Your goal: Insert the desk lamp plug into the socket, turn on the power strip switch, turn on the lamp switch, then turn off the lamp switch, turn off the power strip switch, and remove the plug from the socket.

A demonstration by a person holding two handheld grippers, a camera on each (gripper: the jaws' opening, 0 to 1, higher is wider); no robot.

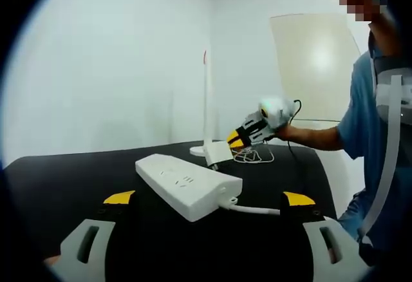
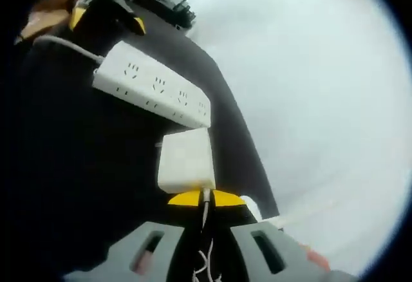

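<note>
Right fingers pinch the lamp plug beside the power strip; left fingers gape apart.

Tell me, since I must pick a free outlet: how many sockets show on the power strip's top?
4, in a row along the power strip, all free; the white plug sits near the last one, held by the right gripper.
</note>
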